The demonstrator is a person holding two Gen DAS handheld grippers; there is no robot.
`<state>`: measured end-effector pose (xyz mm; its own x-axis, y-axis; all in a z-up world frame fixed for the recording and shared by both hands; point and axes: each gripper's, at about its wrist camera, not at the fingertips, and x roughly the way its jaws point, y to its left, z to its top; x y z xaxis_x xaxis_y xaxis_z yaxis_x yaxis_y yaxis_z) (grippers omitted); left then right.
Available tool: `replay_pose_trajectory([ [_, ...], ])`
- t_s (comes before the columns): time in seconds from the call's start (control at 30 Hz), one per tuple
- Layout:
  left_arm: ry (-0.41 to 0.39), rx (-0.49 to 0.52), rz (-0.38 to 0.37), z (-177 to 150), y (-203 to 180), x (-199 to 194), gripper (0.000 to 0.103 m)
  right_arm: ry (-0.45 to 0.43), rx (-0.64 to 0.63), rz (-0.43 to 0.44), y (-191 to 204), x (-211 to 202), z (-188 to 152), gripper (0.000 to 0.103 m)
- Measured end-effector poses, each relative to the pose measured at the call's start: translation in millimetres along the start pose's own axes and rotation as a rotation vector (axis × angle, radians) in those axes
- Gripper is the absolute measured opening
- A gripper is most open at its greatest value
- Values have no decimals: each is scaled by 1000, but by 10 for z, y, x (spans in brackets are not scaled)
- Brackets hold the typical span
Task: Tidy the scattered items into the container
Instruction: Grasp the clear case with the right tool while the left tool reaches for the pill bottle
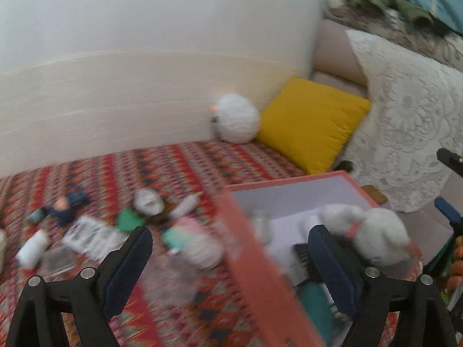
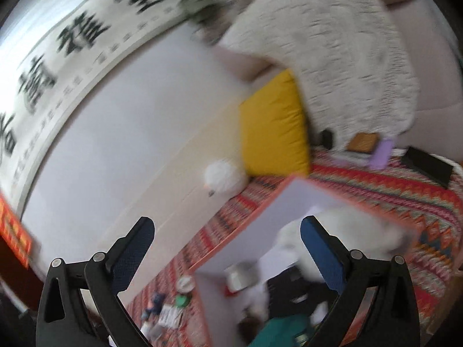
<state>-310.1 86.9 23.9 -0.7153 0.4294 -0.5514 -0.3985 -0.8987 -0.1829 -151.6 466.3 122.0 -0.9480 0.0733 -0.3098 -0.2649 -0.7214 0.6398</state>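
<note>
An orange-rimmed box (image 1: 254, 248) with a white inside stands on the patterned rug; a white plush toy (image 1: 373, 228), a teal item and dark things lie in it. Left of the box, several items are scattered: a small doll in blue (image 1: 65, 204), a green piece (image 1: 128, 219), a white tube (image 1: 186, 204), a printed card (image 1: 86, 231), a pink and mint bottle (image 1: 194, 240). My left gripper (image 1: 228, 240) hangs open over the box's left wall, holding nothing. My right gripper (image 2: 227, 231) is open and empty above the box (image 2: 231, 237), with the plush (image 2: 335, 231) under its right finger.
A yellow cushion (image 1: 311, 124) and a white fluffy ball (image 1: 235, 118) rest against the wall behind the box. A lace-covered sofa (image 1: 405, 115) rises on the right. Books and a dark flat case (image 2: 428, 163) lie on the rug by the sofa.
</note>
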Motion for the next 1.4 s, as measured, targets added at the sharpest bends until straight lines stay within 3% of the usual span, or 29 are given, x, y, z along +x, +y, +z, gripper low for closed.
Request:
replay_pose_trajectory([
  [0.2, -12, -116, 137, -279, 921, -338, 92, 107, -154, 155, 905, 310, -601, 103],
  [0.37, -13, -206, 275, -520, 1749, -595, 93, 297, -239, 324, 1646, 688, -1324, 103],
  [0.5, -5, -207, 316, -685, 2180, -585, 94, 501, -221, 395, 1913, 1125, -2018, 103],
  [0.67, 50, 16, 346, -909, 2325, -157, 95, 691, -382, 340, 2209, 1738, -2908, 103],
  [0.77, 122, 59, 323, -1023, 2423, 193, 95, 734, -628, 290, 2402, 2038, -3397, 102],
  [0.93, 196, 84, 287, -1169, 2670, 589, 95, 780, -903, 236, 2576, 2445, -4007, 101],
  [1.1, 224, 117, 277, -1280, 2877, 686, 95, 765, -1004, 179, 2805, 2841, -4431, 99],
  [1.23, 240, 119, 278, -1263, 2992, 789, 95, 760, -1013, 98, 2876, 3145, -4579, 96],
  [1.27, 239, 120, 274, -1241, 2998, 813, 95, 760, -1010, 82, 2871, 3197, -4584, 89],
  [1.3, 235, 119, 268, -1217, 3002, 843, 95, 770, -1002, 77, 2868, 3236, -4583, 75],
  [1.4, 233, 132, 249, -1141, 2995, 967, 95, 794, -978, 104, 2747, 3253, -4486, 73],
])
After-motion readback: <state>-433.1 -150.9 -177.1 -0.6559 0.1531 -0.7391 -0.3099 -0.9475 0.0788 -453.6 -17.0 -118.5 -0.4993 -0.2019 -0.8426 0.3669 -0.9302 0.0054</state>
